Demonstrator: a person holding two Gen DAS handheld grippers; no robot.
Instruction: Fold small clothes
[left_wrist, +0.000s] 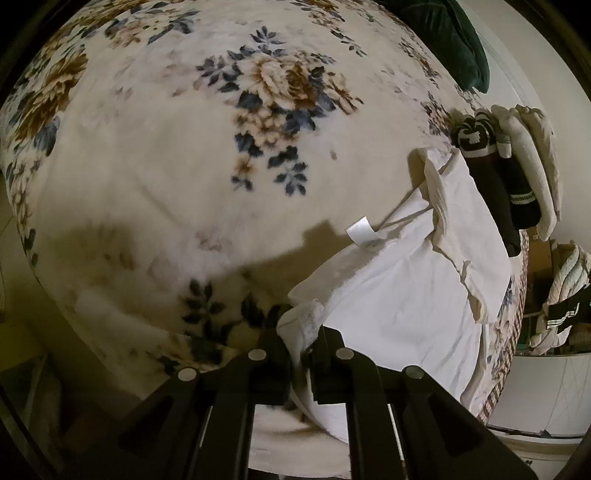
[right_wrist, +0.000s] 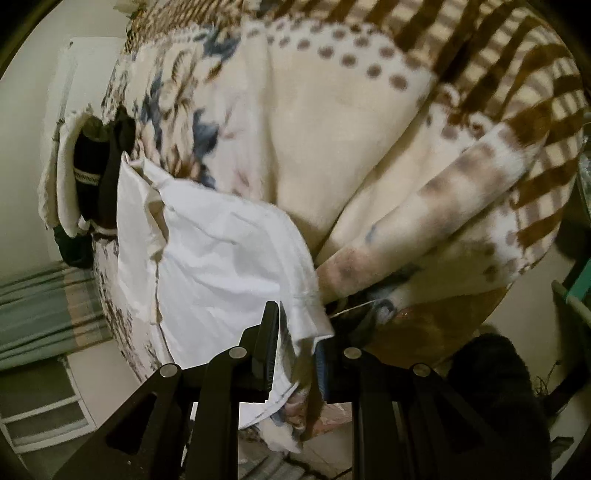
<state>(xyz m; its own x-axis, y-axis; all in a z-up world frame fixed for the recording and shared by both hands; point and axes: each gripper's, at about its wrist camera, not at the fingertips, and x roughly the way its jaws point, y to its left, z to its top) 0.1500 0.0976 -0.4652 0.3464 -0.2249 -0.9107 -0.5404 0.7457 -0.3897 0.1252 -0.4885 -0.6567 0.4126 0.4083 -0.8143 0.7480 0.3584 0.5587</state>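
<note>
Your left gripper (left_wrist: 299, 354) is clamped on the limp white garment (left_wrist: 399, 295); the right gripper (right_wrist: 295, 354) has its jaws apart around its hem. Pinch corners.

I am working in a home bedroom: a bed under a plush floral blanket (left_wrist: 155, 155), small folded clothes (left_wrist: 517, 177) stacked at its edge, a dark green pillow (left_wrist: 454, 40) and a heaped laundry basket (left_wrist: 546, 391) beside it.
</note>
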